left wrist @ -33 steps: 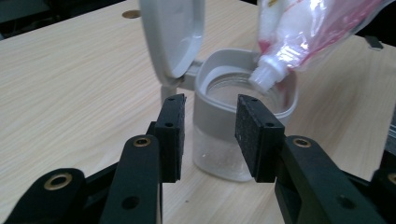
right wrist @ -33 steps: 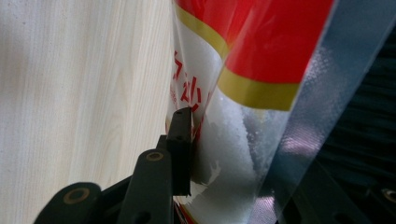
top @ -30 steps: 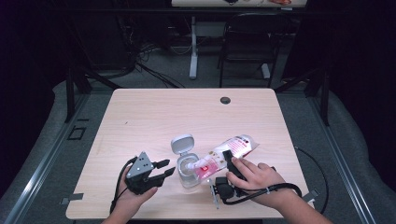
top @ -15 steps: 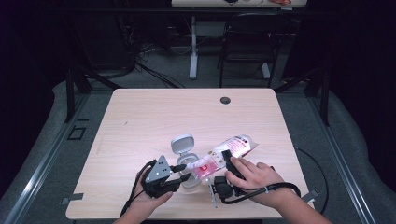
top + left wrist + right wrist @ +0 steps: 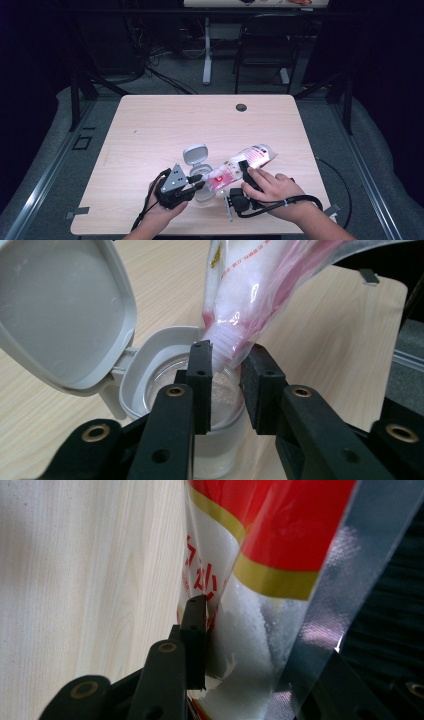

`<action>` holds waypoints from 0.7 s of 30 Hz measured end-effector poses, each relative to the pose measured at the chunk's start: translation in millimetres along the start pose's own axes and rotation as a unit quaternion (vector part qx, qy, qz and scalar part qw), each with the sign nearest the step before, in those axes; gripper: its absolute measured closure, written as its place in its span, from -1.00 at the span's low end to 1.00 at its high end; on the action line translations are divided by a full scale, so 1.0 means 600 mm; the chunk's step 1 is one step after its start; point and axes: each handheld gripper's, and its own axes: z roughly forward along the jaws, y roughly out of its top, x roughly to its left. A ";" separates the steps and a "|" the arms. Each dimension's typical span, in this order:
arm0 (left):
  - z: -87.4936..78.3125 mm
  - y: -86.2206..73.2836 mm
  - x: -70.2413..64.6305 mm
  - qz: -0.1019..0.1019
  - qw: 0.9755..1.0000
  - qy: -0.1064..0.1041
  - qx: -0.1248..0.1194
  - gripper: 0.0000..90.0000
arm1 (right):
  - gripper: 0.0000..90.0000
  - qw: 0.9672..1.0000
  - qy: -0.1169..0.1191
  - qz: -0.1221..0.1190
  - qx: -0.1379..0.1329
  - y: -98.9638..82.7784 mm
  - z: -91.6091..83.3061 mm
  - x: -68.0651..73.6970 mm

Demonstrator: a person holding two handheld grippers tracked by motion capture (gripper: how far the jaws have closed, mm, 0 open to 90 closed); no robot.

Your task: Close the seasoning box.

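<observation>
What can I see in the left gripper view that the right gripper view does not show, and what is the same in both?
Left gripper view: the white container with its hinged lid open, and the bag's mouth tipped over the opening, pinched between the left gripper jaws, which have just been closing.

Right gripper view: the bag's red and yellow print, with the right gripper clamped on the bag.

Both: the bag of white grains and the wooden table.
</observation>
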 end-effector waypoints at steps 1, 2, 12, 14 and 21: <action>0.000 0.000 0.000 -0.001 1.000 -0.001 0.001 0.81 | 0.51 1.000 0.001 0.000 -0.001 0.000 0.000 -0.001; 0.001 0.000 -0.002 0.000 1.000 0.001 0.001 0.82 | 0.52 1.000 0.002 0.001 -0.001 -0.001 0.000 -0.001; 0.007 -0.006 0.001 -0.003 1.000 0.004 0.017 1.00 | 0.53 1.000 0.005 0.005 0.000 -0.002 -0.001 -0.005; 0.007 -0.006 0.001 -0.001 1.000 0.004 0.022 1.00 | 0.53 1.000 0.001 -0.007 0.007 0.003 -0.002 -0.003; -0.003 -0.004 -0.002 -0.002 1.000 0.010 0.008 0.90 | 0.54 1.000 0.009 0.001 0.004 0.000 0.001 -0.004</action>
